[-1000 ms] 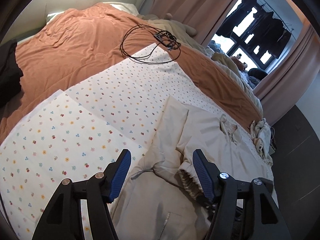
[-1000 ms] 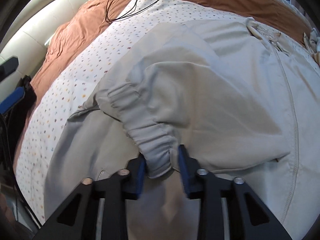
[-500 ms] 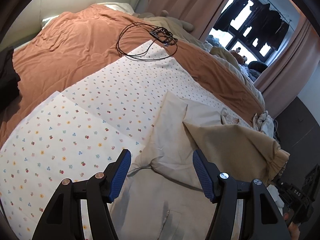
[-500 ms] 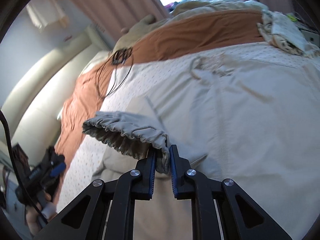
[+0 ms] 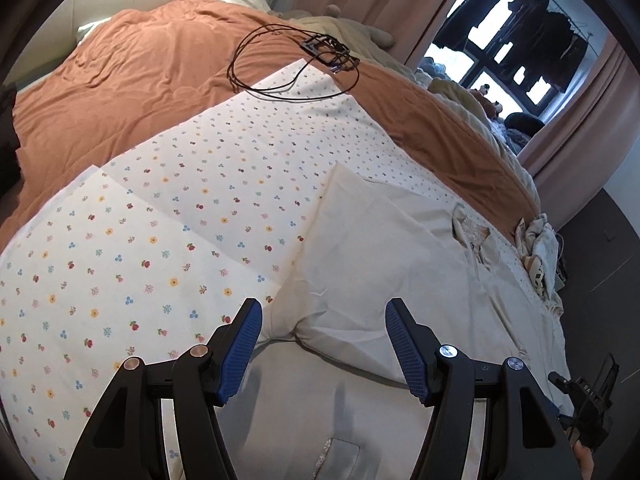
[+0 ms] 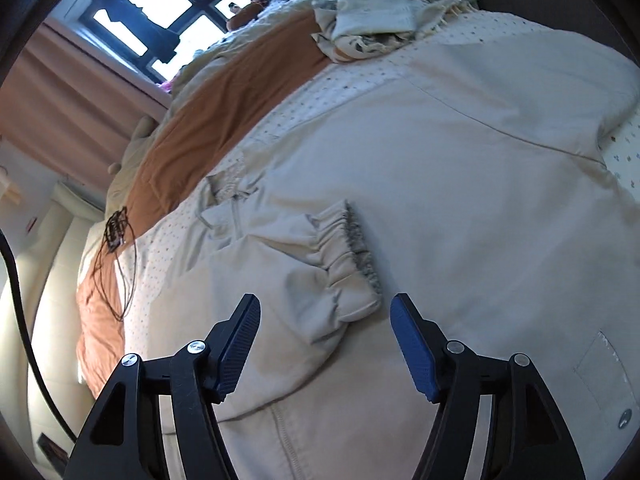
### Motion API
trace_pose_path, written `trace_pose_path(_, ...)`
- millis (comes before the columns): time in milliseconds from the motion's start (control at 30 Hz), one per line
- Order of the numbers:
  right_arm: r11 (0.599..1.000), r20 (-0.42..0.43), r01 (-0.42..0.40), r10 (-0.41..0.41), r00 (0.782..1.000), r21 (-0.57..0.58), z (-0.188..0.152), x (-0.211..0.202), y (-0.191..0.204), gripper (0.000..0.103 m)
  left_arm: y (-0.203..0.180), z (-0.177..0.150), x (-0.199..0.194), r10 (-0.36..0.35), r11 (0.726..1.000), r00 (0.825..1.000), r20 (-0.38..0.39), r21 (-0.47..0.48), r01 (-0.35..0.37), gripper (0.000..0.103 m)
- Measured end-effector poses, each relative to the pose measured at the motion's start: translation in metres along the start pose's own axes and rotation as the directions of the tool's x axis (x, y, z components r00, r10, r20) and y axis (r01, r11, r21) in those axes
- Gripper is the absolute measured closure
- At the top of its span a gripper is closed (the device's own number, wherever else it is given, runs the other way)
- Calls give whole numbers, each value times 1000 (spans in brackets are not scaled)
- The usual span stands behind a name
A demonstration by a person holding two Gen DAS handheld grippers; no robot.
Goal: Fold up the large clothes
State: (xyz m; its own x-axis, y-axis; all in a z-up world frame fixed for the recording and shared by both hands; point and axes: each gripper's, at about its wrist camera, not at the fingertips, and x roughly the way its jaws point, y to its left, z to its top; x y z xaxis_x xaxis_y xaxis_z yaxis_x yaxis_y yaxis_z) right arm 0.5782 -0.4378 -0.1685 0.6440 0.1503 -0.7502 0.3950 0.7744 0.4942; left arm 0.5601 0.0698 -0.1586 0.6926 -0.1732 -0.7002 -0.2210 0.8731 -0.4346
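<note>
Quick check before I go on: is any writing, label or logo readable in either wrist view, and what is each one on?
"DA1": white letters on the black device at the lower right edge of the left wrist view; last character uncertain.
Round badge on the jacket pocket: too small to read.
Patch near the jacket's lower edge: blurred, unreadable.
Red wall sign: blurred, unreadable.
</note>
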Motion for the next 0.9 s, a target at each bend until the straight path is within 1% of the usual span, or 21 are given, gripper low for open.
trace_pose_path(67, 1000, -36, 12, -13, 999, -1, -2, 10, -4, 35, -2, 0, 6, 14, 1000, 1000, -8, 24, -14, 38)
trace_pose_path(133, 1000, -76, 18, -17, 997, 14, -5, 21, -8, 35, -4, -4, 13, 39, 998, 999, -32, 56, -37, 38)
trace_pose_path(167, 1000, -92, 17, -16, 996, 16, -9, 24, -11, 35, -5, -6, 16, 44, 997, 998, -40, 64, -41, 45)
trace_pose_path(233, 1000, -123, 14, -12, 992, 10, -14, 37, -10, 48, -6, -9, 23, 53, 996, 996, -75, 74, -48, 54)
trace_pose_path(267, 1000, -135, 15, -13, 991, 14, -16, 43, -10, 67, -7, -11, 27, 53, 996, 994, -93, 80, -45, 55)
trace_pose_path(300, 1000, -152, 9, -5, 988, 28, -16, 50, -11, 80, -9, -14, 32, 51, 995, 992, -118, 89, -41, 56)
trace_pose_path(333, 999, -160, 1, 5, 987, 35, -17, 56, -11, 83, -10, -17, 38, 61, 994, 987, -146, 100, -46, 57)
trace_pose_path(367, 999, -159, -3, 8, 987, 36, -16, 61, -11, 84, -11, -20, 43, 72, 992, 984, -164, 110, -54, 59)
trace_pose_path(400, 999, -152, 1, 4, 988, 34, -15, 62, -11, 86, -12, -23, 48, 85, 991, 981, -177, 120, -64, 59)
trace_pose_path(533, 1000, -129, -1, 3, 992, 13, -9, 67, -5, 86, -8, -28, 62, 127, 986, 969, -213, 137, -99, 59)
trace_pose_path(600, 1000, -137, 6, -7, 991, -12, -9, 68, -2, 85, -2, -28, 68, 141, 985, 965, -221, 127, -115, 59)
trace_pose_path(633, 1000, -147, 7, -10, 989, -17, -8, 67, -2, 84, 2, -27, 70, 136, 987, 964, -227, 110, -114, 59)
trace_pose_path(667, 1000, -156, 2, -4, 988, -14, -7, 65, -2, 77, 5, -26, 70, 125, 990, 964, -234, 91, -106, 59)
trace_pose_path(700, 1000, -157, -7, 6, 988, -7, -7, 61, -4, 64, 6, -25, 69, 111, 993, 965, -238, 73, -96, 59)
trace_pose_path(733, 1000, -150, -16, 16, 989, 1, -6, 56, -5, 57, 6, -24, 65, 95, 995, 967, -236, 59, -83, 59)
trace_pose_path(767, 1000, -131, -26, 27, 991, 6, -4, 47, -7, 45, 6, -24, 61, 87, 996, 970, -229, 55, -76, 58)
trace_pose_path(800, 1000, -108, -30, 30, 994, 4, -2, 38, -9, 40, 4, -23, 55, 82, 996, 973, -218, 59, -71, 57)
trace_pose_path(833, 1000, -89, -25, 25, 996, -4, 1, 30, -10, 39, 1, -23, 50, 78, 996, 975, -208, 68, -65, 51)
trace_pose_path(867, 1000, -77, -20, 19, 997, -13, 5, 24, -10, 39, -3, -22, 47, 78, 995, 977, -200, 80, -63, 39)
trace_pose_path(900, 1000, -62, -14, 13, 998, -25, 8, 15, -13, 38, -6, -22, 41, 77, 994, 979, -189, 91, -61, 34)
